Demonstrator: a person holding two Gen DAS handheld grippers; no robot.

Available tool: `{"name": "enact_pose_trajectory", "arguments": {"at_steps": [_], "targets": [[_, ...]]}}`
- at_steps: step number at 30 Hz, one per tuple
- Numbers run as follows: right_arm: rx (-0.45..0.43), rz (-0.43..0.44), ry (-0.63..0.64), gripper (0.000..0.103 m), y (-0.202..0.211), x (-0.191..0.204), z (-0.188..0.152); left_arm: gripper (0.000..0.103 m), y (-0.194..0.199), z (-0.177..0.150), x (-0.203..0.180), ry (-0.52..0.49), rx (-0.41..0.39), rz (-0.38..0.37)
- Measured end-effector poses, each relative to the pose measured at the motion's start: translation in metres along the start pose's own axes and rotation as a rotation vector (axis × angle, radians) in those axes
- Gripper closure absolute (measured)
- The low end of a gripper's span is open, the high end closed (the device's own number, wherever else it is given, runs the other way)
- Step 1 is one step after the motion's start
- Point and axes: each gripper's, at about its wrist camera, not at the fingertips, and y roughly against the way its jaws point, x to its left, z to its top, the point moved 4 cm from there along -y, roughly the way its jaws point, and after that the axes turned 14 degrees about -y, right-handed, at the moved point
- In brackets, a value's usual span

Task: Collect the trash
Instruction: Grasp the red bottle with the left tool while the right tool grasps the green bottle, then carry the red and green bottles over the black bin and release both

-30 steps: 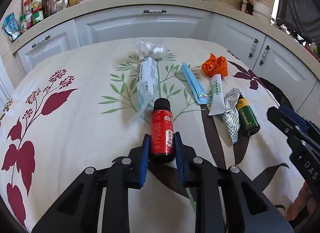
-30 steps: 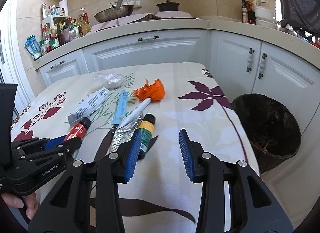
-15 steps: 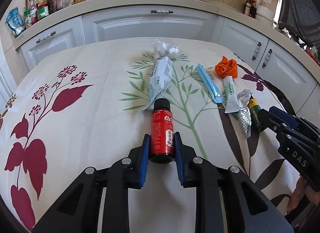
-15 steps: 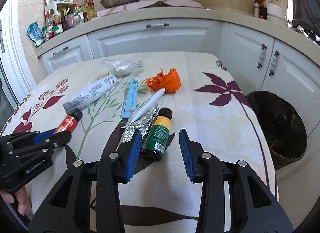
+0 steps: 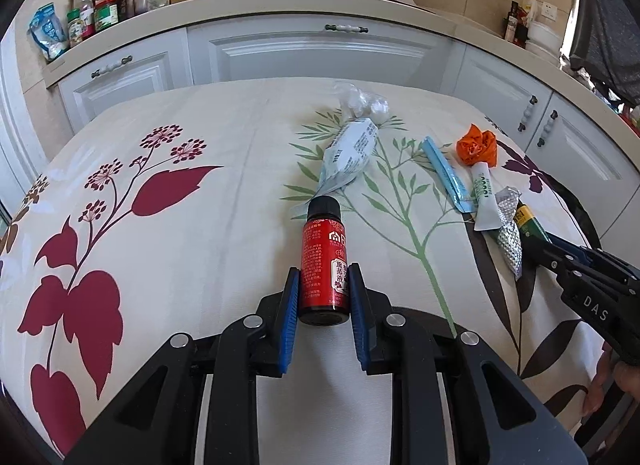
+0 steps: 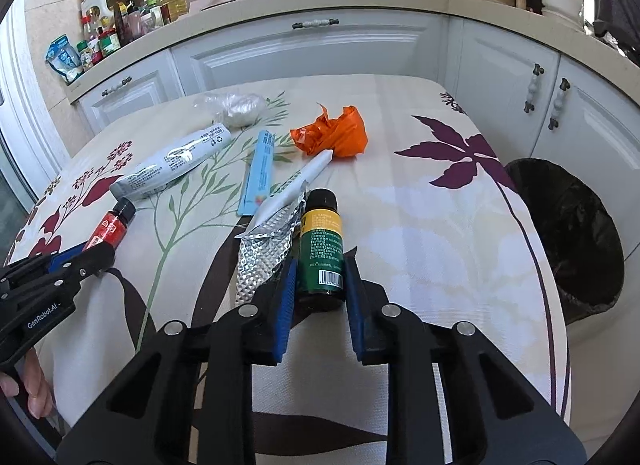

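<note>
The left tool (image 5: 323, 297) is clamped on a small red-labelled bottle with a black cap (image 5: 323, 257), its blue pads pressing both sides of the lower body; the bottle lies flat on the floral-clothed bench (image 5: 200, 225), cap toward 12 o'clock. The right tool (image 6: 319, 285) has its pads touching both sides of a green-labelled brown bottle with a yellow band (image 6: 322, 249), lying likewise. Touching that bottle at 9 o'clock is a crinkled silver foil blister strip (image 6: 260, 253). At 12 o'clock sits a crumpled orange plastic bag (image 6: 336, 133). A black-lined round bin (image 6: 572, 237) stands off the bench edge at 3 o'clock.
</note>
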Motion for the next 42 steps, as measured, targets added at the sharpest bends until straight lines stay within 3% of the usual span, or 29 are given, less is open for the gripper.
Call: {"name": "enact_pose_trajectory", "arguments": {"at_steps": [12, 21, 32, 42], "targets": [[-0.089, -0.027, 0.019, 0.080, 0.020, -0.005, 0.006, 0.078, 0.018, 0.005, -0.001, -0.003, -0.048, 0.009], [-0.164, -0.060, -0.013, 0.080, 0.043, -0.027, 0.023, 0.078, 0.033, 0.031, -0.022, -0.033, -0.120, -0.026], [-0.282, -0.154, -0.099, 0.080, 0.072, -0.095, 0.051, 0.078, 0.026, 0.087, -0.103, -0.150, -0.201, -0.122], [-0.350, -0.258, -0.196, 0.080, 0.085, -0.180, 0.072, 0.078, 0.000, 0.127, -0.200, -0.279, -0.199, -0.234]]}}
